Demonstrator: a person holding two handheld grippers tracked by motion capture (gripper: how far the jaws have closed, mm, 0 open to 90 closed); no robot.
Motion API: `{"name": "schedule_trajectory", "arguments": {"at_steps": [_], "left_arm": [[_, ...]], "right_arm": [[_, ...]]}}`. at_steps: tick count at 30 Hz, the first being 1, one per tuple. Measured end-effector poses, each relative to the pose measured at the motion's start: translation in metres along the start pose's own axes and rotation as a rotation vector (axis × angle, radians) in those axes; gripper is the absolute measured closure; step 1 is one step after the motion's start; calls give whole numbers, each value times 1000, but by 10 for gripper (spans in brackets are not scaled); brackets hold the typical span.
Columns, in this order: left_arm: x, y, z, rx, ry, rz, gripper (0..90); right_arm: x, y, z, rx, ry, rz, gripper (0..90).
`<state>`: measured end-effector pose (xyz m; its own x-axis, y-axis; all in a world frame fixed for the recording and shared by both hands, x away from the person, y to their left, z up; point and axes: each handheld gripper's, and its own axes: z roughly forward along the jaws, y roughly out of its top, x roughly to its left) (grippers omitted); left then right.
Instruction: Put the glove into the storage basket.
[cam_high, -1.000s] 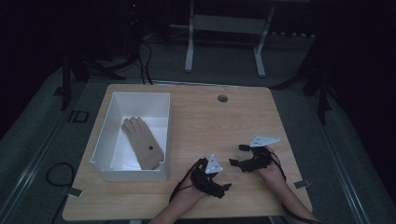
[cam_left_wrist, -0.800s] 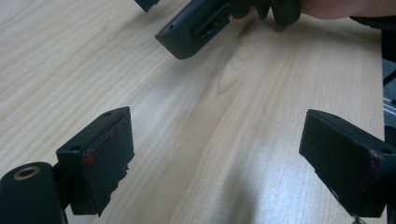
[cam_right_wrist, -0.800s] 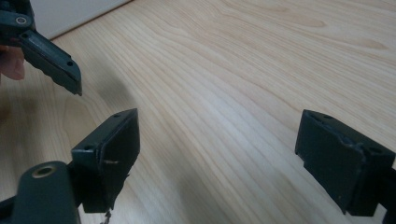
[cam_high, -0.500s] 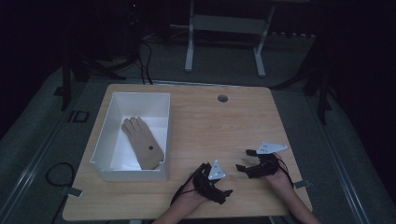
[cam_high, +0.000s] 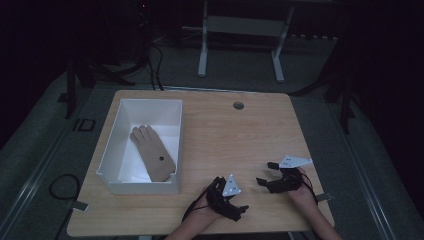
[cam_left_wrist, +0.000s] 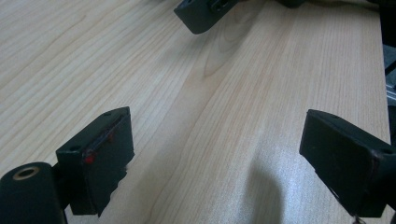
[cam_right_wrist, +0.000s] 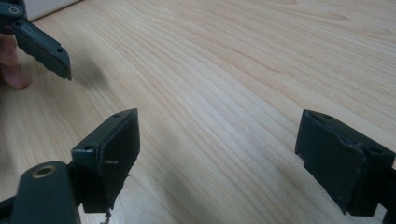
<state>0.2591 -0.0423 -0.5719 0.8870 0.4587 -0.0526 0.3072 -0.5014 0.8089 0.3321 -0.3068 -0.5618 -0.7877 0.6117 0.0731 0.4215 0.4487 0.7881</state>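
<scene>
Two handheld grippers low at the near edge of the desk (cam_high: 260, 135), both empty. Left gripper (cam_high: 239, 210) near the front middle, jaws spread wide with nothing but bare wood grain between them in the left gripper view (cam_left_wrist: 215, 154); right gripper (cam_high: 266, 175) just to its right and a little farther in, jaws likewise standing wide apart over bare wood in the right gripper view (cam_right_wrist: 217, 154), holding nothing. Each gripper visible at the top edge of the other's camera, so close together and angled toward one another. Thing most likely in play: a tan glove (cam_high: 152, 152) lying flat inside a white box (cam_high: 107, 150) on the left half of the desk, palm side hidden, a small dark dot near its middle. Glove well apart from both pairs of jaws, off to the left and farther from the person. Long axis running diagonally, fingers toward the far left corner of the box, cuff toward the near right corner and resting against the near wall. Left gripper plainly the nearer of the two, with the cuff end the closest part to it. Probable next need: a reach leftward and up over the near right wall of the box, then down onto the cuff. A small round grommet (cam_high: 238, 105) set in the far side of the desk, out of the way.
</scene>
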Motion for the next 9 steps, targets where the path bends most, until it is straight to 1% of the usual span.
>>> {"name": "schedule_trajectory", "arguments": {"at_steps": [5,9], "left_arm": [[0,0,1,5,0,8,103],[0,0,1,3,-2,6,103]], "right_arm": [[0,0,1,5,-7,0,138],[-1,0,1,7,-8,6,138]]}}
